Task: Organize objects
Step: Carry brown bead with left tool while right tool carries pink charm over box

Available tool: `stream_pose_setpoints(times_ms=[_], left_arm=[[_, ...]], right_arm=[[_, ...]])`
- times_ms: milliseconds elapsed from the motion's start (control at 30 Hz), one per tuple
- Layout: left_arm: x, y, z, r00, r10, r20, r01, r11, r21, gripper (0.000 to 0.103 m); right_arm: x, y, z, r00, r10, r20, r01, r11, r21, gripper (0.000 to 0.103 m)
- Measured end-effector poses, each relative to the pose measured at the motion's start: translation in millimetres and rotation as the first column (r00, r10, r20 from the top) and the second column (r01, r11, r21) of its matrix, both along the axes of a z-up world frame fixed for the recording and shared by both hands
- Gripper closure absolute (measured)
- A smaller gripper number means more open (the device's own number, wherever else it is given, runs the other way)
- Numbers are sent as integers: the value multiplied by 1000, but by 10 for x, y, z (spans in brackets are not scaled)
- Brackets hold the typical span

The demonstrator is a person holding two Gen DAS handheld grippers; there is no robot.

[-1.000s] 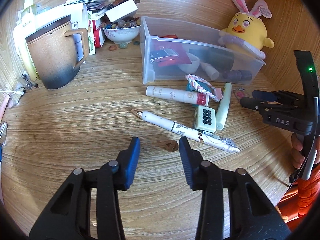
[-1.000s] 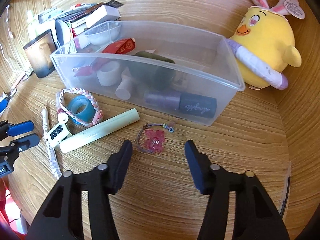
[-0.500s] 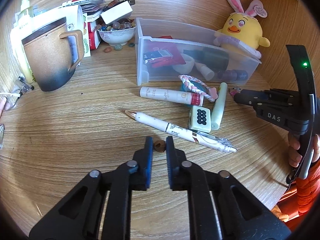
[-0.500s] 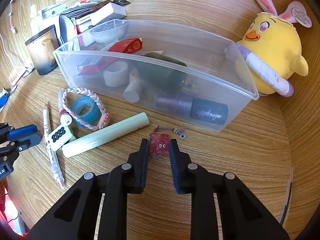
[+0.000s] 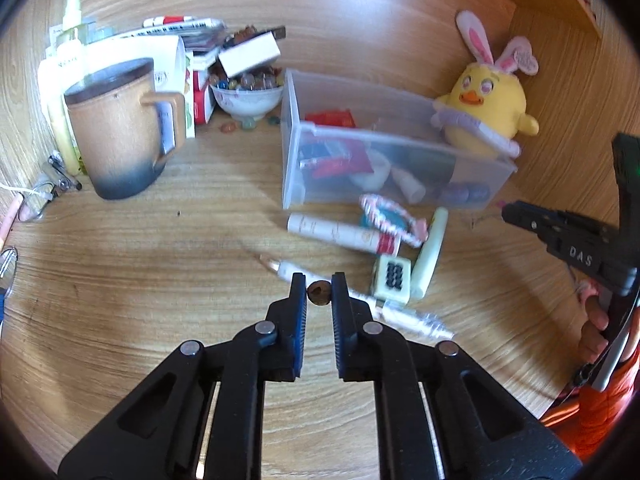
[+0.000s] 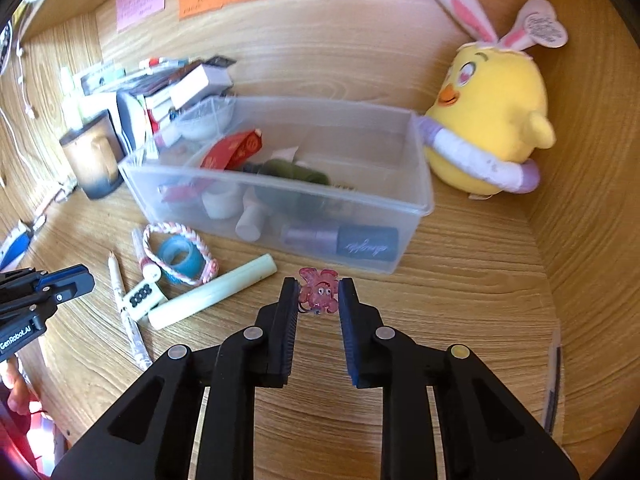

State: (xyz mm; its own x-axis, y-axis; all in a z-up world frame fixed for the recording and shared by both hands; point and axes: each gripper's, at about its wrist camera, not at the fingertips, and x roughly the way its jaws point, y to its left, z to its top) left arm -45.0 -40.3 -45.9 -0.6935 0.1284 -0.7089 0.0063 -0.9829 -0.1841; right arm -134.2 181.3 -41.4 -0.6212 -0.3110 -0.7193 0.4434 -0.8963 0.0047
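My left gripper [image 5: 319,289] is shut on a small brown bead [image 5: 319,293], held just above the desk in front of a white pen [image 5: 360,300]. My right gripper [image 6: 318,294] is shut on a pink charm [image 6: 318,291] with a thin cord, lifted off the desk in front of the clear plastic bin [image 6: 280,184]. The bin [image 5: 384,160] holds red packets, tubes and a small jar. Loose on the desk lie a pale green tube [image 6: 212,292], a white tube [image 5: 340,232], a braided bracelet around a blue tape roll [image 6: 178,254] and a dice-like cube [image 5: 392,280].
A brown mug [image 5: 120,128], a bowl of beads [image 5: 246,92] and stacked boxes crowd the back left. A yellow chick plush [image 6: 488,120] sits in the right corner against the wooden wall. The other gripper [image 5: 580,240] shows at the right edge, with a hand [image 5: 592,320].
Both grippers went from open to shut: the left on the brown bead, the right on the pink charm. Both then rose, so the bead and the charm are off the desk.
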Motion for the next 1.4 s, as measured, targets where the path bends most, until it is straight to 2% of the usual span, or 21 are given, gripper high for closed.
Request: stream_pose_setpoints(times_ms=[600, 1100, 1267, 1400], left_arm=[[-244, 79, 499, 993, 2, -120, -3, 1000, -14, 92], [-585, 176, 791, 985, -43, -167, 45, 999, 7, 92], [-739, 213, 858, 984, -58, -167, 58, 998, -1, 92], [-870, 265, 843, 985, -83, -148, 85, 996, 5, 92]], right_arm=[[42, 190, 589, 989, -36, -145, 20, 993, -115, 85], [-308, 208, 991, 972, -69, -223, 31, 985, -170, 85], [-408, 124, 1023, 969, -62, -239, 26, 988, -151, 85], [-553, 60, 885, 977, -61, -203, 35, 991, -129, 85]])
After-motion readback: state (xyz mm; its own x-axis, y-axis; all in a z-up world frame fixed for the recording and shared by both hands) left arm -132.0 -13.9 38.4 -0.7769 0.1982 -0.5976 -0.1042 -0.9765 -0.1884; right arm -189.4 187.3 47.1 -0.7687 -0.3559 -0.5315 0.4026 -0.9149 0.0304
